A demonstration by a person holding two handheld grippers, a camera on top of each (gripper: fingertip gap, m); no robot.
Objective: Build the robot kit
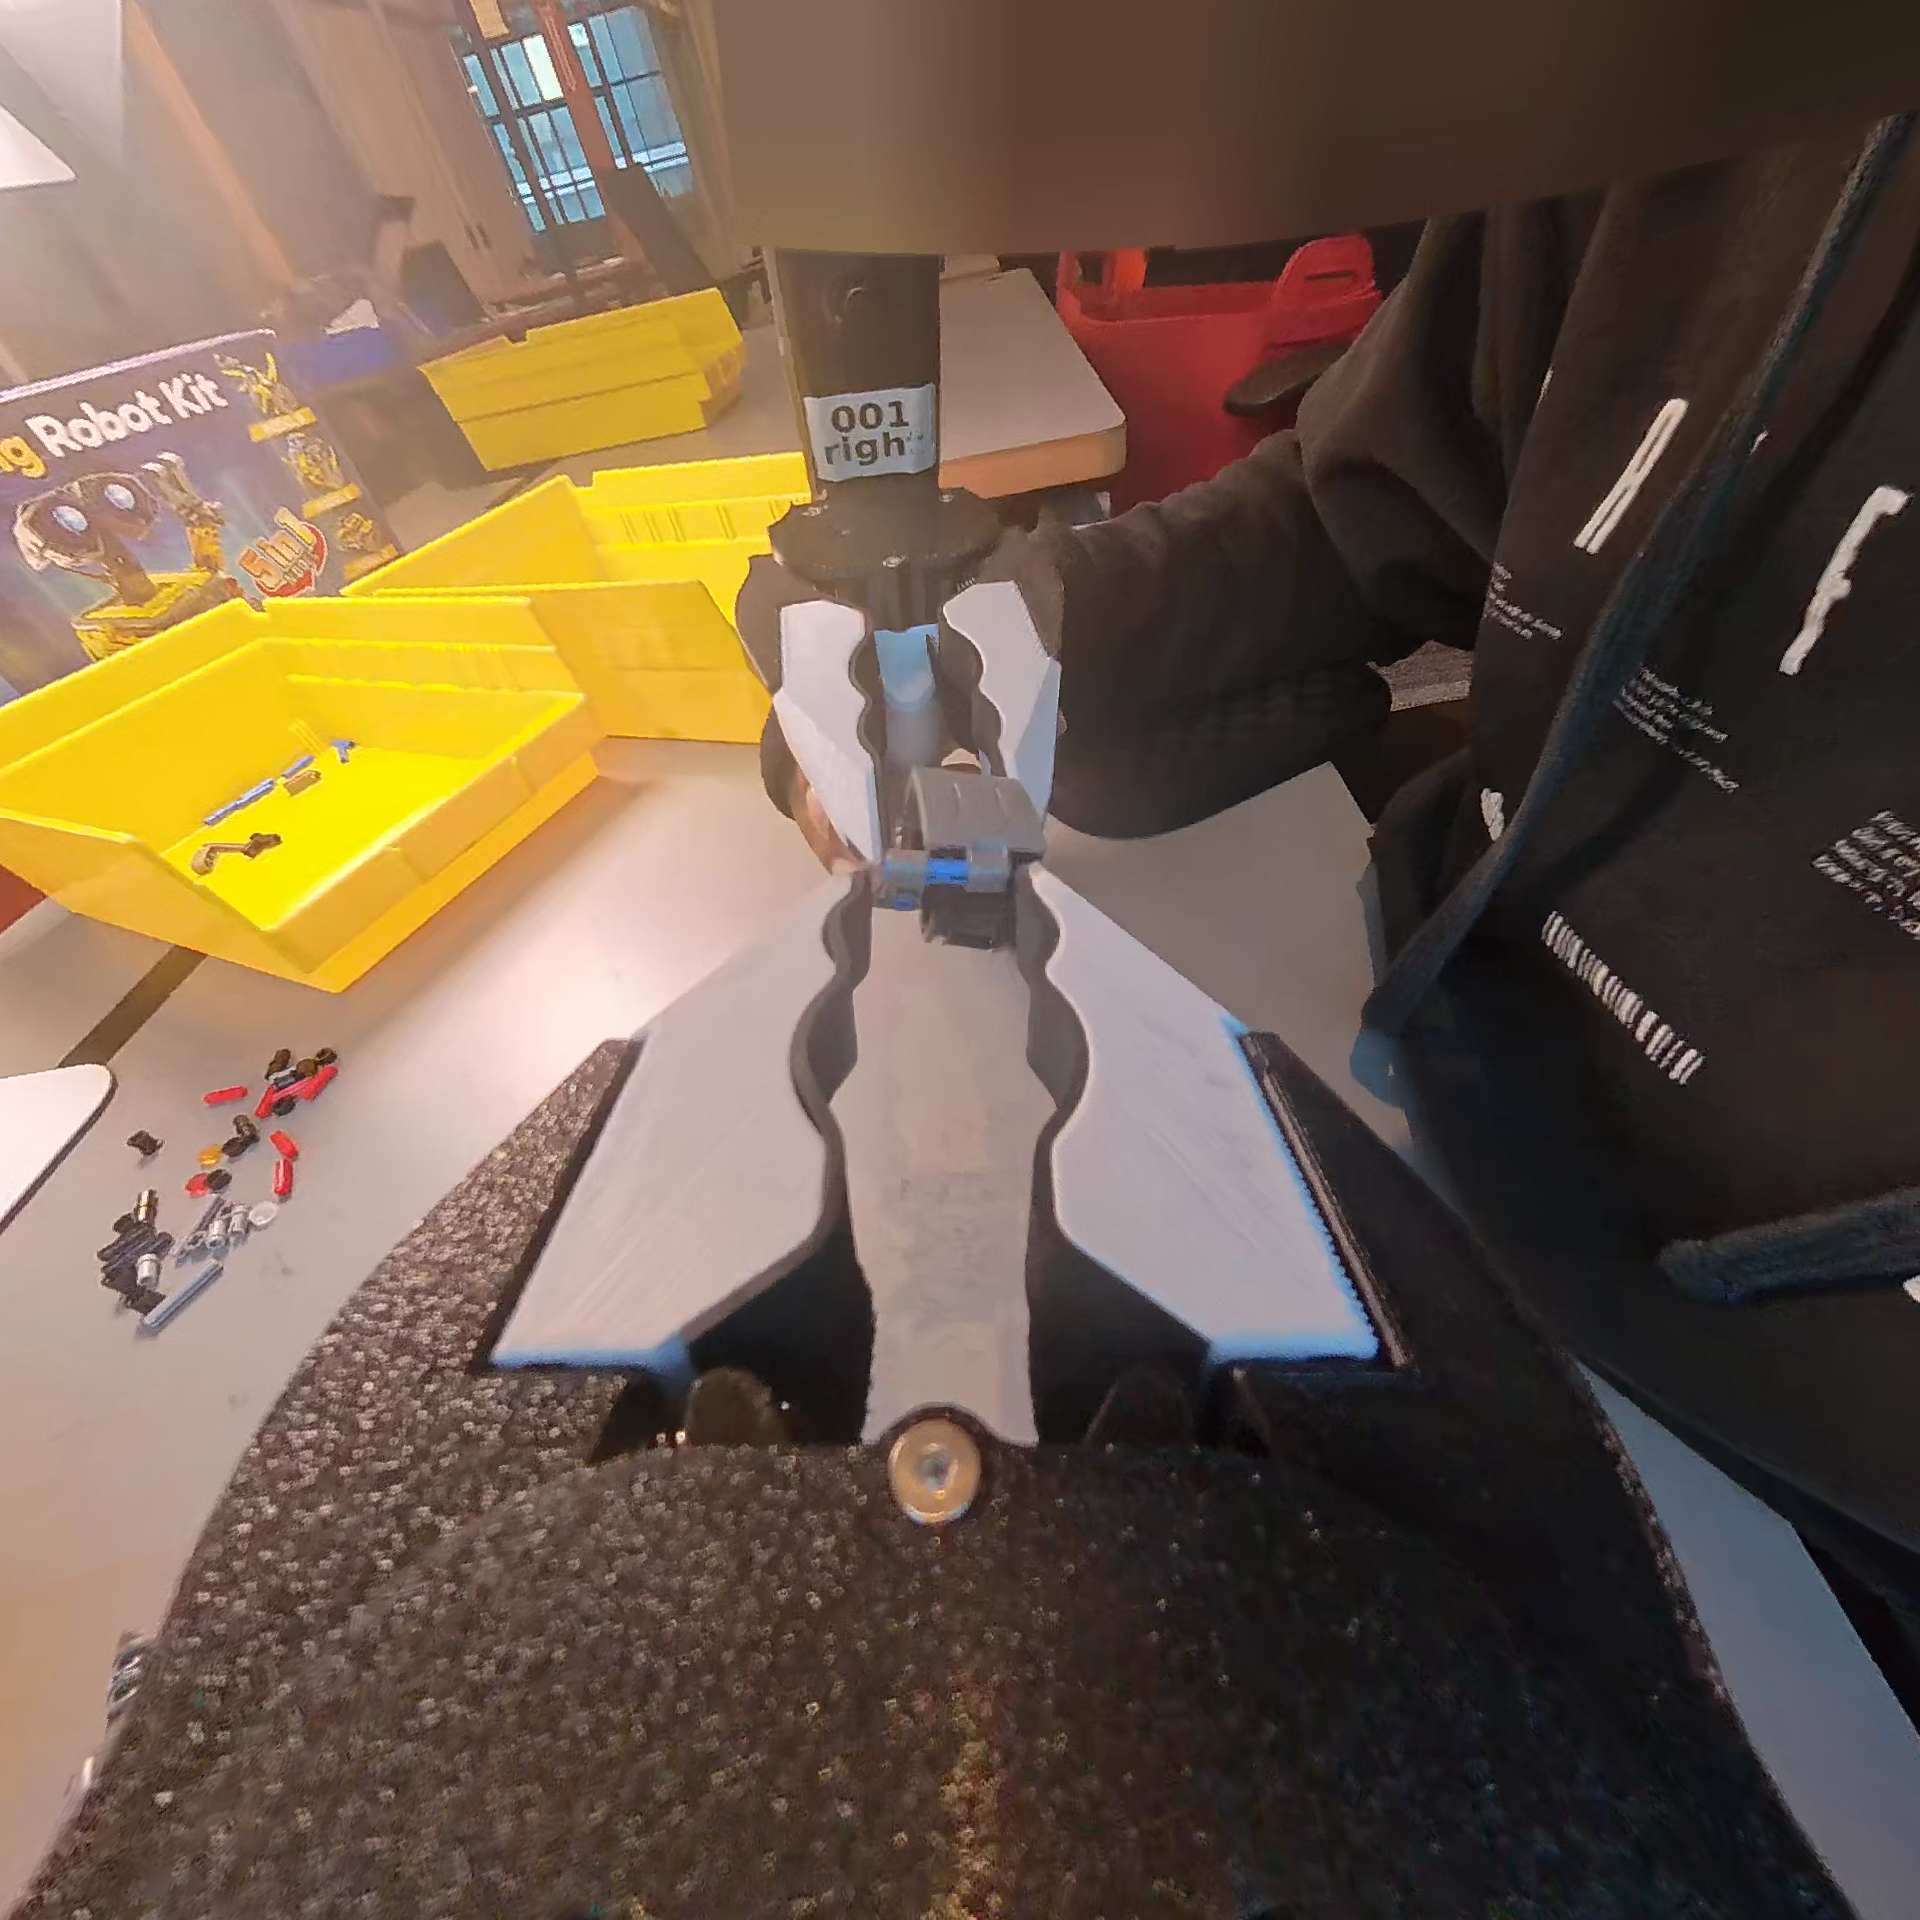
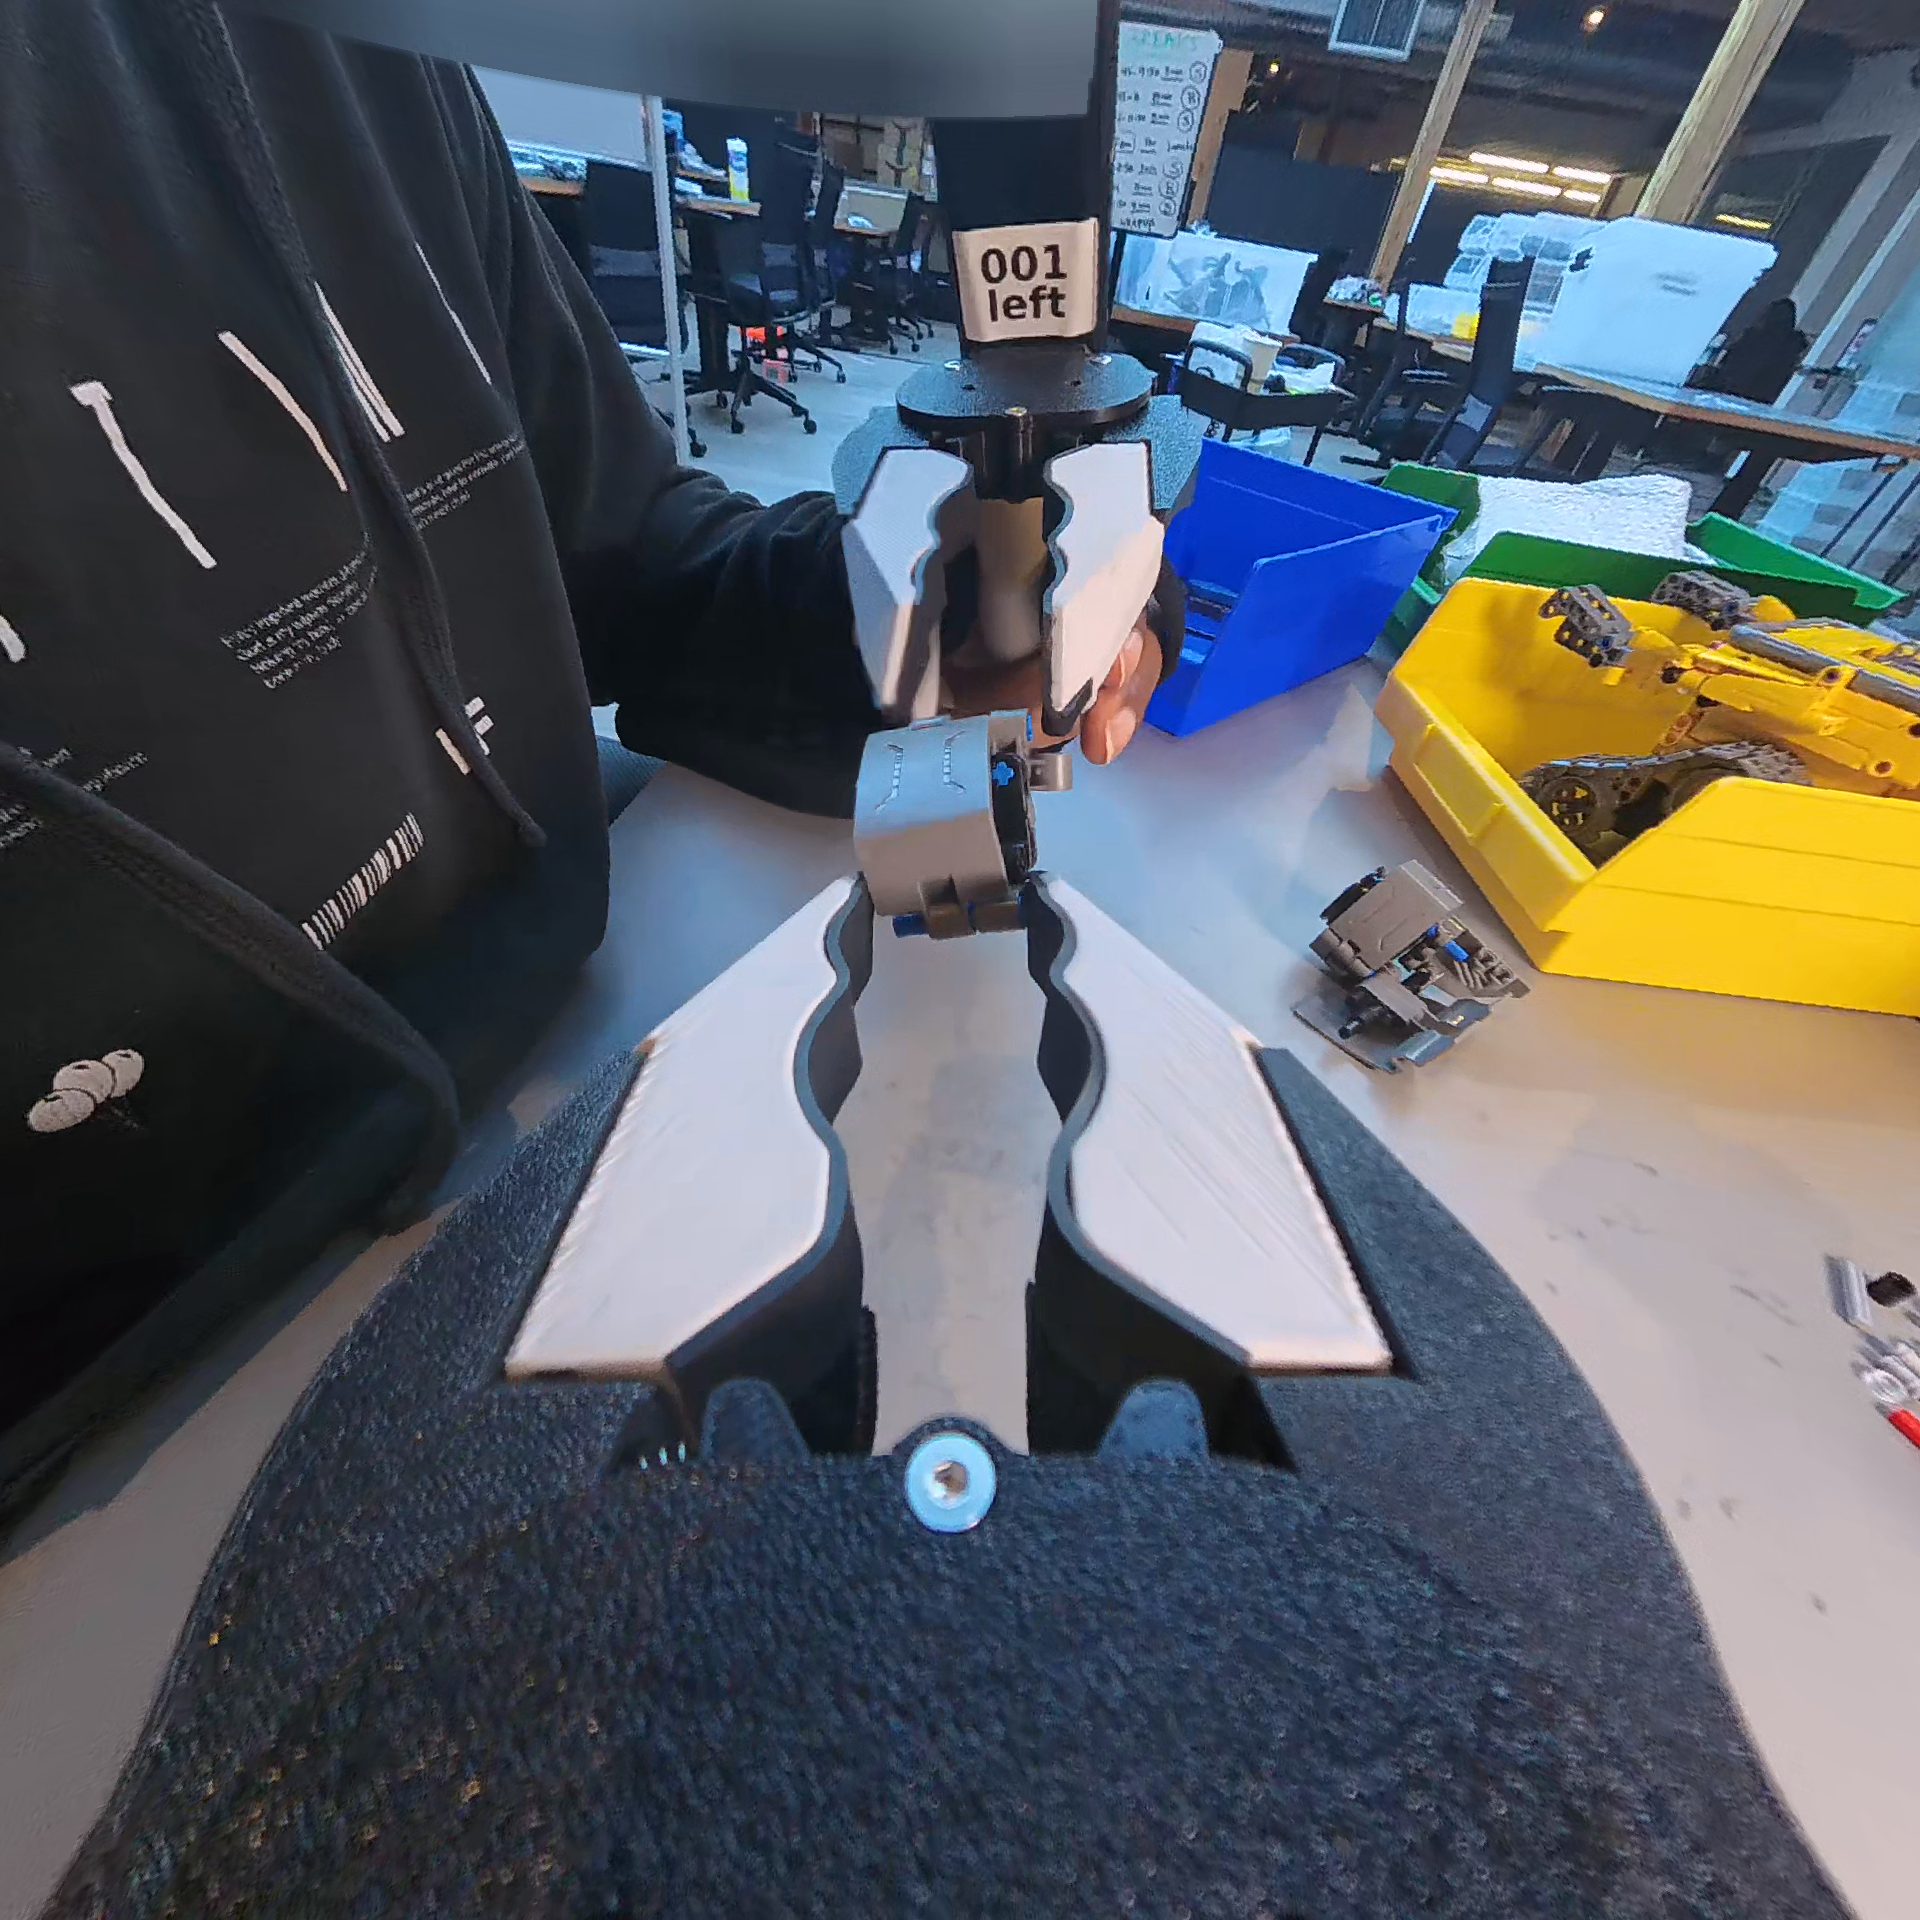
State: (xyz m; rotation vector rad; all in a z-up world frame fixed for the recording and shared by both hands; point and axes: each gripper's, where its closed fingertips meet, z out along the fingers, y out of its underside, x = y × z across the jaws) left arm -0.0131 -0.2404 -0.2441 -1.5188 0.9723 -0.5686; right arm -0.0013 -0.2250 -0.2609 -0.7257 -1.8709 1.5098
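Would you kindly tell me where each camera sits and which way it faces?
Left wrist view: on the left gripper, looking along its fingers at the right gripper, yellow bins and loose parts; a black sleeve shows.
Right wrist view: on the right gripper, facing the left gripper, a blue bin and a yellow bin; a hoodie shows.
Shared: the grey block between both grippers, over the table.

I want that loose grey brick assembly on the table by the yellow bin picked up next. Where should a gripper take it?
Probably from above, closing across the grey brick assembly at its blocky upper body. It lies tilted on the table, with thin plates and pins jutting at its low edge, which offer poorer purchase.
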